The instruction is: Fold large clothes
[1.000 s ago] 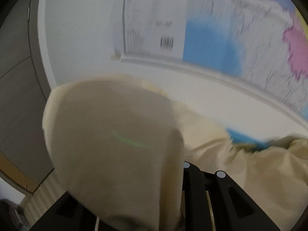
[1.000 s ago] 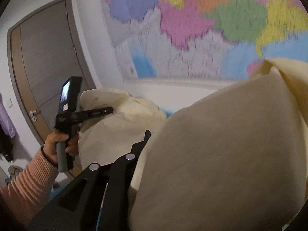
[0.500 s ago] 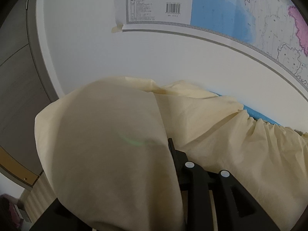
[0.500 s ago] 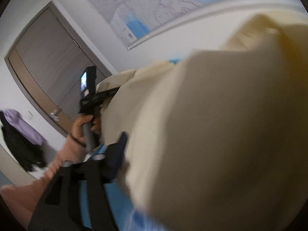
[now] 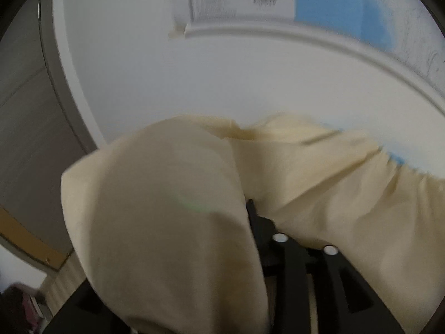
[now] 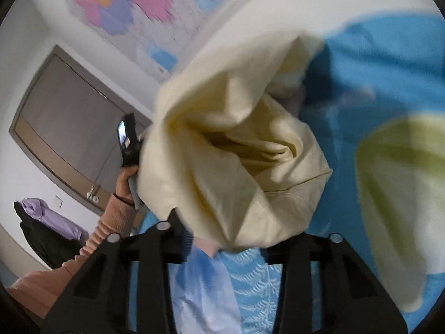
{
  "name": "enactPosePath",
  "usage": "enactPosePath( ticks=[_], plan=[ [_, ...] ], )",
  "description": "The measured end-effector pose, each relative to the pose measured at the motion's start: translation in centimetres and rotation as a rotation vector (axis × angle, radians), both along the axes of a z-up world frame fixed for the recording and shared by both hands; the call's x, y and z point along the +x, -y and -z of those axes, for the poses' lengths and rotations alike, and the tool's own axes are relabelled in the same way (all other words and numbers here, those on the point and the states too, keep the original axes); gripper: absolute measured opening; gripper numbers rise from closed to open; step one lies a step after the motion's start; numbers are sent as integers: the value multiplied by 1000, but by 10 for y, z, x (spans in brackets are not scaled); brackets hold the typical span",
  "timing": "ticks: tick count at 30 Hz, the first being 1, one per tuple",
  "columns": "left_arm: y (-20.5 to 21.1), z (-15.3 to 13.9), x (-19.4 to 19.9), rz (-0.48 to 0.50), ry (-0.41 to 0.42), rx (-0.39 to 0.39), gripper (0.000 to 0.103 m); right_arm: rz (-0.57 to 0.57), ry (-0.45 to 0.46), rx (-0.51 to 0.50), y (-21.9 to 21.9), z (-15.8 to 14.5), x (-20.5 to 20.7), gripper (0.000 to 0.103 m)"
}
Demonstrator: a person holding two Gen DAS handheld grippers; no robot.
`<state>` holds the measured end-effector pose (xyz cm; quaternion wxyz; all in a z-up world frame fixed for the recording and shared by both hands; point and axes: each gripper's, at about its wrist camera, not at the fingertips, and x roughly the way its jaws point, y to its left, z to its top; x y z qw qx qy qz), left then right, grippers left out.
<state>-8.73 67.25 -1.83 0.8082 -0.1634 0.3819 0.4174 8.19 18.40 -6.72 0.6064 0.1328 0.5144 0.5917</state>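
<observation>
A large cream garment (image 5: 167, 222) hangs bunched between both grippers above a blue bed sheet (image 6: 375, 55). In the left wrist view it drapes over my left gripper (image 5: 222, 206) and hides the left finger. The jaws are opening with cloth between them, and the pads are hidden. In the right wrist view the garment (image 6: 222, 139) bulges over the tips of my right gripper (image 6: 225, 220). Its jaws stand apart and are closing, with a fold between them; the right fingertip is hidden. A hand (image 6: 125, 178) holds the left gripper's handle (image 6: 128, 142) at the cloth's far edge.
A coloured map (image 6: 125, 0) hangs on the white wall behind the bed. A grey door (image 6: 64, 117) stands to the left, with purple and black clothes (image 6: 44, 217) hanging beside it. The sheet carries a yellow-green patch (image 6: 403, 194) at right. An orange-pink sleeve (image 6: 111, 222) reaches in from the lower left.
The right gripper has rolled and dipped toward the bed, and its jaws have spread off the cloth. The left gripper sank a little; its visible finger edged outward.
</observation>
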Motion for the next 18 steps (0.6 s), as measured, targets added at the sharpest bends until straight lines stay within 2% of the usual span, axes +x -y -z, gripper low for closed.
enactPosePath(
  ticks=[2, 3, 6, 10, 14, 15, 17, 18],
  plan=[
    [-1, 2, -10, -16, 27, -31, 42, -12, 43, -32, 7, -5, 1, 46],
    [0, 0, -13, -20, 33, -28, 44, -4, 72, -34, 12, -12, 1, 48],
    [13, -11, -25, -18, 39, -10, 63, 19, 170, 0, 33, -36, 4, 52],
    [40, -33, -44, 17, 72, 33, 64, 31, 258, -2, 40, -51, 4, 52],
    [70, -54, -72, -9, 133, 64, 66, 69, 265, -6, 47, -53, 9, 48],
    [81, -58, -77, 8, 144, 90, 66, 85, 290, -22, 49, -53, 9, 50],
    [101, -67, -80, 41, 147, 146, 68, 133, 376, -57, 63, -54, 7, 68],
    [111, -71, -81, 60, 155, 158, 69, 148, 390, -50, 66, -58, 8, 71]
  ],
)
